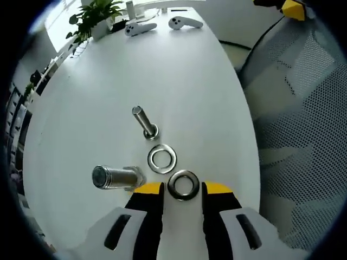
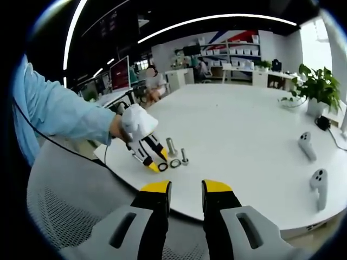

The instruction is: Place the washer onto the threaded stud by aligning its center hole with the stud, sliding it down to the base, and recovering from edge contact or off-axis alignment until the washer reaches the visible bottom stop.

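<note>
Two steel studs stand upright on the white table (image 1: pixel 108 92): a thick one (image 1: pixel 116 177) and a thin one (image 1: pixel 145 122). A bright washer (image 1: pixel 161 158) lies flat between them. A darker washer (image 1: pixel 183 184) lies on the table between the yellow fingertips of my left gripper (image 1: pixel 183 189), which is open and flanks it closely. In the right gripper view a gloved hand holds the left gripper (image 2: pixel 154 162) by the dark washer (image 2: pixel 163 167), with the thick stud (image 2: pixel 172 146), thin stud (image 2: pixel 184 157) and bright washer (image 2: pixel 175 163) beside it. My right gripper (image 2: pixel 186 189) is open and holds nothing, back from the table edge.
Two white controllers (image 1: pixel 140 27) (image 1: pixel 184 23) and a potted plant (image 1: pixel 95 19) sit at the table's far end. A grey mesh chair (image 1: pixel 303 135) stands beside the table edge. A person's light blue sleeve (image 2: pixel 59 116) reaches in from the left.
</note>
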